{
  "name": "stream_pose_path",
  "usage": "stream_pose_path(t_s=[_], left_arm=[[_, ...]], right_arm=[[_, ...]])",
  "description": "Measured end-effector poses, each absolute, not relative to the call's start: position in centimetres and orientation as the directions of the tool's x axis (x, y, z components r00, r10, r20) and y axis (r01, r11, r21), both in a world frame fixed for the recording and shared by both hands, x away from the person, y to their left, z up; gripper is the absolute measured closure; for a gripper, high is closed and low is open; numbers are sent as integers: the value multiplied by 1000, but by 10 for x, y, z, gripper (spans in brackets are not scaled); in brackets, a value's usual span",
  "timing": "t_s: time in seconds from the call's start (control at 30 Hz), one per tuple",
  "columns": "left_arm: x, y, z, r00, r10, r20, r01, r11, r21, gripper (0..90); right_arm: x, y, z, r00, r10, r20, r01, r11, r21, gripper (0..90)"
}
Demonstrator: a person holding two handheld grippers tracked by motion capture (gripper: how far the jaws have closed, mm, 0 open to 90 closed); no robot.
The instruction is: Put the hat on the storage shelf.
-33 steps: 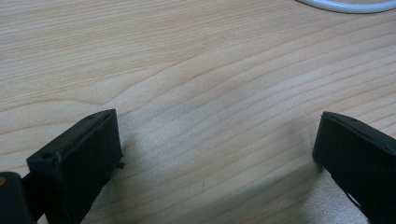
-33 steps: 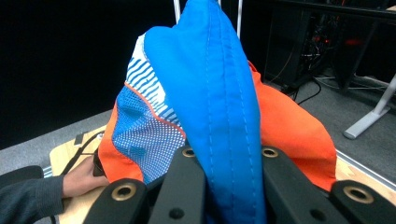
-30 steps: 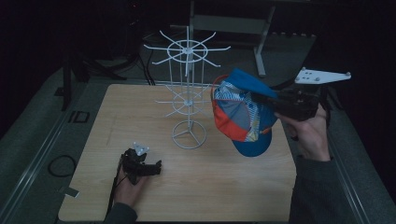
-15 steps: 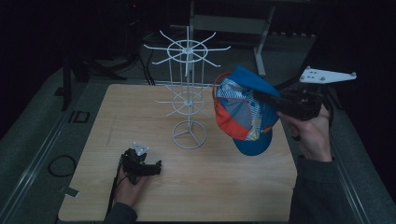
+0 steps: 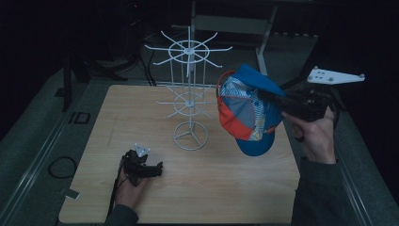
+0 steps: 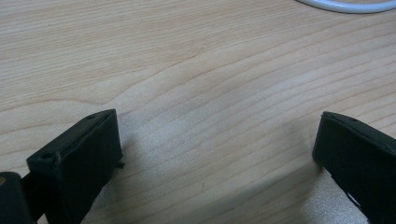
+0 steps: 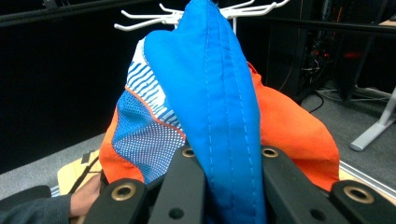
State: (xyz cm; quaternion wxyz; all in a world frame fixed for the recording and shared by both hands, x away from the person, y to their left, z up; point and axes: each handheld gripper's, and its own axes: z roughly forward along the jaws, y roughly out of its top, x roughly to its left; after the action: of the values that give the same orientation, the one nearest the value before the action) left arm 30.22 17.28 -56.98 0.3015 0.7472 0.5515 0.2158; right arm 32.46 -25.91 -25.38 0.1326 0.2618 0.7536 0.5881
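High view: the right gripper (image 5: 277,100) holds a blue and orange cap (image 5: 247,110) aloft, just beside the white wire rack (image 5: 189,94). Left gripper (image 5: 141,165) rests on the wooden table (image 5: 94,141).

Left gripper view: jaws spread apart over bare wood.

Right gripper view: jaws clamp the cap's blue brim (image 7: 219,93).

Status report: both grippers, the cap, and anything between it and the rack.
Right gripper shut on cap, held in air right of white wire rack. Left gripper open, low over table. Nothing between cap and rack hooks.
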Motion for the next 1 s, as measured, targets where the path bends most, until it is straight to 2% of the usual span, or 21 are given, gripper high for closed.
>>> stream_pose_path(t_s=[1.0], left_arm=[[302, 173, -570, 298, 955, -10, 694, -209, 689, 14]], right_arm=[[319, -265, -238, -827, 550, 118, 177, 56, 983, 875]])
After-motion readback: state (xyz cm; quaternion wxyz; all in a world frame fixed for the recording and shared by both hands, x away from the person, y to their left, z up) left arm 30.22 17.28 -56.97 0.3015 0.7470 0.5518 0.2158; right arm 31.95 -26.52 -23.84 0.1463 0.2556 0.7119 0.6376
